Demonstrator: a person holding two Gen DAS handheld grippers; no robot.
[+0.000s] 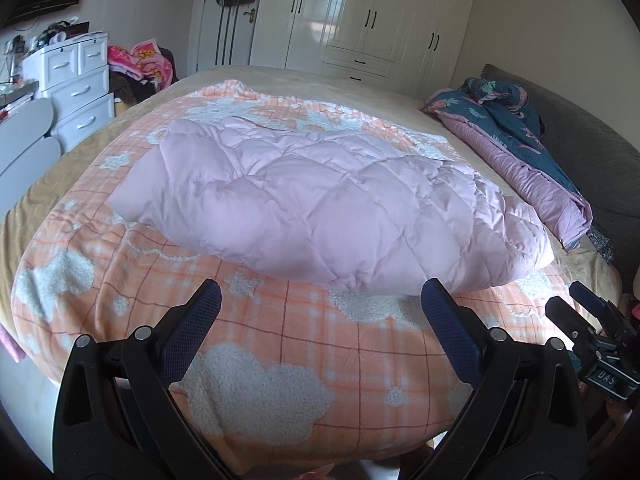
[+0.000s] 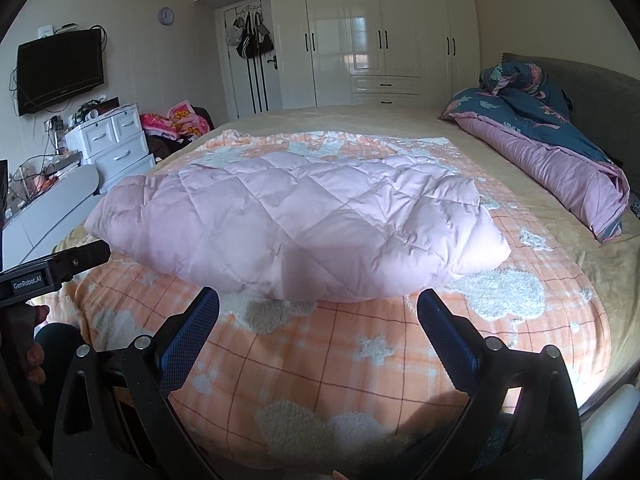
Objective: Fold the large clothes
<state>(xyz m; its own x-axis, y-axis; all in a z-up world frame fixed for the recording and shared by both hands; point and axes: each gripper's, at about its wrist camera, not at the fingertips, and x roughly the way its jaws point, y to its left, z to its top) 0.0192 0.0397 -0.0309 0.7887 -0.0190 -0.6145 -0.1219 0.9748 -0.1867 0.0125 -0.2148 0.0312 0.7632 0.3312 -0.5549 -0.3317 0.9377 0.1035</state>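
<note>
A pale pink quilted puffer coat (image 1: 320, 200) (image 2: 288, 224) lies folded into a thick bundle on an orange plaid fleece blanket (image 1: 280, 344) (image 2: 320, 360) spread over the bed. My left gripper (image 1: 322, 296) hovers just short of the coat's near edge, open, with nothing between its blue pads. My right gripper (image 2: 318, 302) is likewise open and empty, a little before the coat's front edge. The right gripper's body also shows at the right edge of the left wrist view (image 1: 592, 332); the left gripper's body (image 2: 52, 268) shows at the left of the right wrist view.
A rolled blue floral and purple duvet (image 1: 520, 148) (image 2: 552, 144) lies along the grey headboard side. A beige sheet (image 2: 360, 120) covers the far bed. White drawers (image 1: 80, 88) (image 2: 112, 140), a wall TV (image 2: 60, 72) and white wardrobes (image 2: 380, 40) stand beyond.
</note>
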